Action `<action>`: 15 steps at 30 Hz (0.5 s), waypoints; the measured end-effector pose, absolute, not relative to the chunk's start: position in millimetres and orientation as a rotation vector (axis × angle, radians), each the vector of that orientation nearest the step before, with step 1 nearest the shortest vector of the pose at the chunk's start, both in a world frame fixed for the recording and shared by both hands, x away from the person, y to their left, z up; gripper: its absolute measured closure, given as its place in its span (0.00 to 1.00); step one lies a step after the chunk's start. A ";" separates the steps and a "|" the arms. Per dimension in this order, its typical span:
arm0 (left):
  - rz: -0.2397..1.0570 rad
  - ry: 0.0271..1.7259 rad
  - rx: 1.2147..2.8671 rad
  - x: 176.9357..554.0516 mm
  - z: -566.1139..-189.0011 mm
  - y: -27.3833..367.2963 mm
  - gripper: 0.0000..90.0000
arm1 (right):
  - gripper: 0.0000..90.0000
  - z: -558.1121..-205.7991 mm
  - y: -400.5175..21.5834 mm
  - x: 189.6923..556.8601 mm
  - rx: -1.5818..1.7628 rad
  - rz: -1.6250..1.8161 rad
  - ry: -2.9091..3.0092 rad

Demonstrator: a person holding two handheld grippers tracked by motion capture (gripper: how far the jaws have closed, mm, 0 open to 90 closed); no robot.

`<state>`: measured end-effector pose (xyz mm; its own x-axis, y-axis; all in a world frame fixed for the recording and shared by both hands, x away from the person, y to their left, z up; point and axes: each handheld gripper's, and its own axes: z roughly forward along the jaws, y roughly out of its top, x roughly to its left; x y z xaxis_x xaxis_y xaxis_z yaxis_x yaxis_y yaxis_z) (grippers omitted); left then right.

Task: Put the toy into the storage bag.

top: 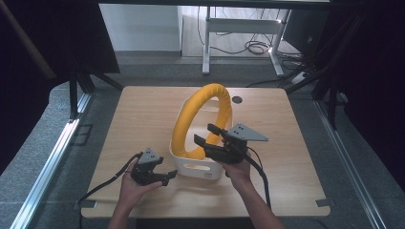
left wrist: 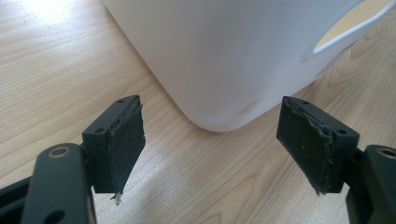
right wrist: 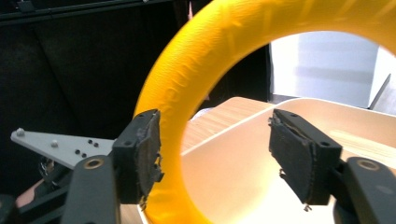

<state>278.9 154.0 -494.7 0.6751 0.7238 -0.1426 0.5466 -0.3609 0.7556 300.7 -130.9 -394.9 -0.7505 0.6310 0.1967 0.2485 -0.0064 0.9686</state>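
Note:
A big yellow ring (top: 184, 121) stands upright in a white bin (top: 196, 170) on the wooden table (top: 143, 109). My right gripper (top: 206, 135) hovers at the bin's near right side, open, jaws pointed at the ring's lower part. In the right gripper view the ring (right wrist: 196, 60) runs just past the inner face of the left pad (right wrist: 144, 154), while the right pad stands well apart from it over the bin's inside (right wrist: 243, 163). My left gripper (top: 167, 177) rests low beside the bin's near left corner, open (left wrist: 210, 130), with the bin's rounded corner (left wrist: 224, 46) just ahead of the jaws.
A small dark round mark (top: 237, 99) sits on the table behind the bin. Bare tabletop (left wrist: 56, 70) lies left of the bin. Dark curtains flank the table; desk legs and cables (top: 258, 47) stand on the floor beyond. The left gripper's grey plate (right wrist: 60, 147) shows behind the ring.

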 end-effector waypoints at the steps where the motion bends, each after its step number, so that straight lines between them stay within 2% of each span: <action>1: 0.272 0.976 2.059 278.9 -494.7 154.0 0.26 | 0.40 -395.9 -137.1 300.3 0.912 1.816 1.972; 15: 0.281 0.985 2.052 278.7 -493.9 155.8 0.26 | 0.43 -422.0 -201.4 299.0 0.974 1.735 1.900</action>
